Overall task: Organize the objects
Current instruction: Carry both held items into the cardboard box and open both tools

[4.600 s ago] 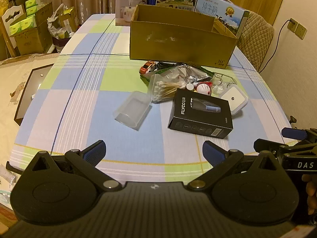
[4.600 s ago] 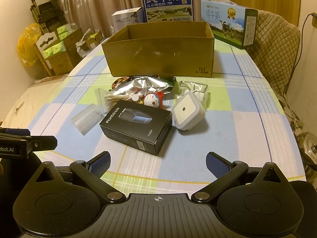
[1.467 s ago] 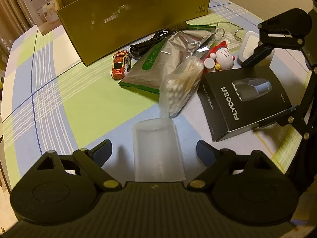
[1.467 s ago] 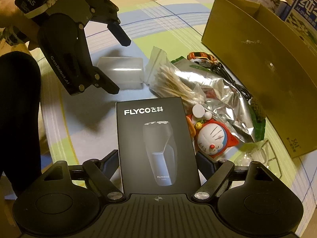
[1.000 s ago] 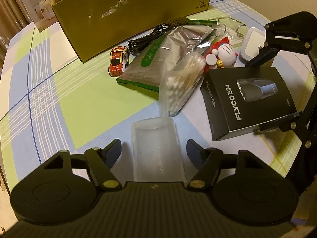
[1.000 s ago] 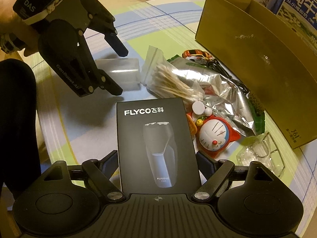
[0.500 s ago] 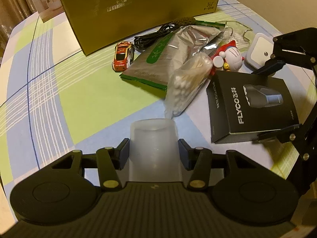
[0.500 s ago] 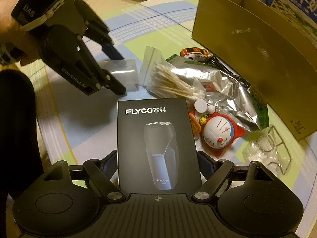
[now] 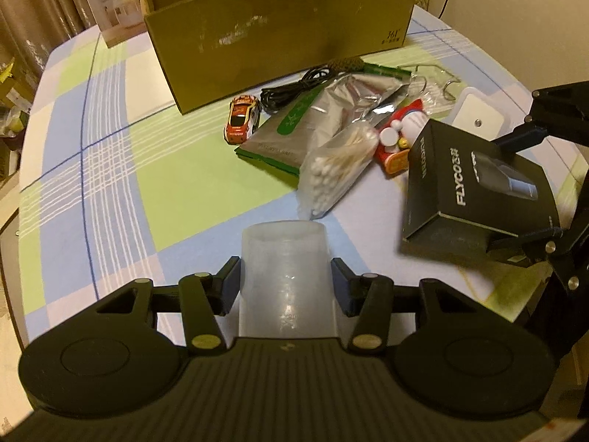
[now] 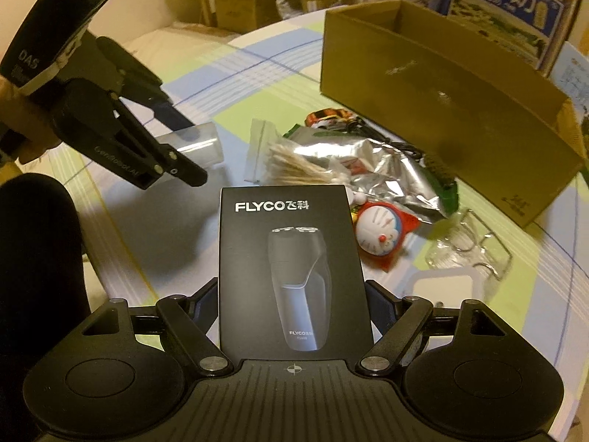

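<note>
Left wrist view
Left gripper (image 9: 286,283): clamped on the translucent plastic cup (image 9: 286,276), one blue pad pressed to each side of it.
Cup and jaws: the cup lies lengthwise between the fingers, its open mouth pointing away from the camera and past the fingertips, its base back against the gripper body.
Cup and table: whether it rests on the checked tablecloth (image 9: 110,169) or is just off it cannot be told.
Ahead of the cup: a clear bag of cotton swabs (image 9: 337,169), its near corner just beyond the cup's rim.
Further on: a silver foil pouch (image 9: 324,125), a small orange toy car (image 9: 241,119), a coiled black cable (image 9: 291,90), then the open cardboard box (image 9: 276,33).
Right side: the black FLYCO shaver box (image 9: 475,191), tilted with its near end raised, held by the other gripper.
Beside it: a red and white cartoon cat toy (image 9: 399,136) and a white square device (image 9: 478,118).

Right wrist view
Right gripper (image 10: 292,304): closed on the FLYCO shaver box (image 10: 291,269), a finger against each long side.
Box and jaws: it stands face up between the fingers, logo end away from the camera, its lower end down by the gripper body.
Left gripper (image 10: 184,147): seen at upper left in a person's hand (image 10: 14,110), its fingers on either side of the plastic cup (image 10: 198,147).
Beyond the box: the swab bag (image 10: 291,162), the foil pouch (image 10: 386,169), the cat toy (image 10: 379,232), clear plastic packaging (image 10: 467,250).
Cardboard box (image 10: 441,88): at upper right, open, well apart from both held things.
</note>
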The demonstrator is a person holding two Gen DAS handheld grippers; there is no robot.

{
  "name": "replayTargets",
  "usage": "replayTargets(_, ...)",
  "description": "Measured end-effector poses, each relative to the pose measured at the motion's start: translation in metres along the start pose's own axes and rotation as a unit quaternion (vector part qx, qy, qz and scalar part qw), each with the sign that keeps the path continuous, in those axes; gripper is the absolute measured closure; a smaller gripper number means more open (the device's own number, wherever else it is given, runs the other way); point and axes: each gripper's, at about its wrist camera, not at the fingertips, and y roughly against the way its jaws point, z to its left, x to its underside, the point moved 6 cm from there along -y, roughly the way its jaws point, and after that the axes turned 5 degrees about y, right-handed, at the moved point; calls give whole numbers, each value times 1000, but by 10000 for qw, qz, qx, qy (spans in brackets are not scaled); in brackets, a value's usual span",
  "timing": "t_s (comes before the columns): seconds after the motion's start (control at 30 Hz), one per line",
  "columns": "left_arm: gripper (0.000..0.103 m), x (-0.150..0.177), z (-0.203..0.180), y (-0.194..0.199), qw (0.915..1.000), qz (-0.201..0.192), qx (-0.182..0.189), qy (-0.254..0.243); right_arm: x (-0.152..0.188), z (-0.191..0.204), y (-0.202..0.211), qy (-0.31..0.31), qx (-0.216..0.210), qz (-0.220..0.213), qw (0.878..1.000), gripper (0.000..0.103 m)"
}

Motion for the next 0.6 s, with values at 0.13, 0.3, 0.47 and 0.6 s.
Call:
replayTargets(0.13,56,-1,-6,17,9999,-107,-46,32,1,0,17,-89,97,-123,9998,26)
replayTargets(0.3,56,-5,-13,39,9997,-235,-78,56,0,-1,37,-138,227,-255,9993,26)
replayTargets(0.47,56,-23,-18,60,9991,-406,-24,75,-6,-10,55,-229,301,-371,9986,26)
replayTargets(0.6,56,-53,-20,77,9980,-630,15,20,-23,-30,73,-447,314,-546,9970,26)
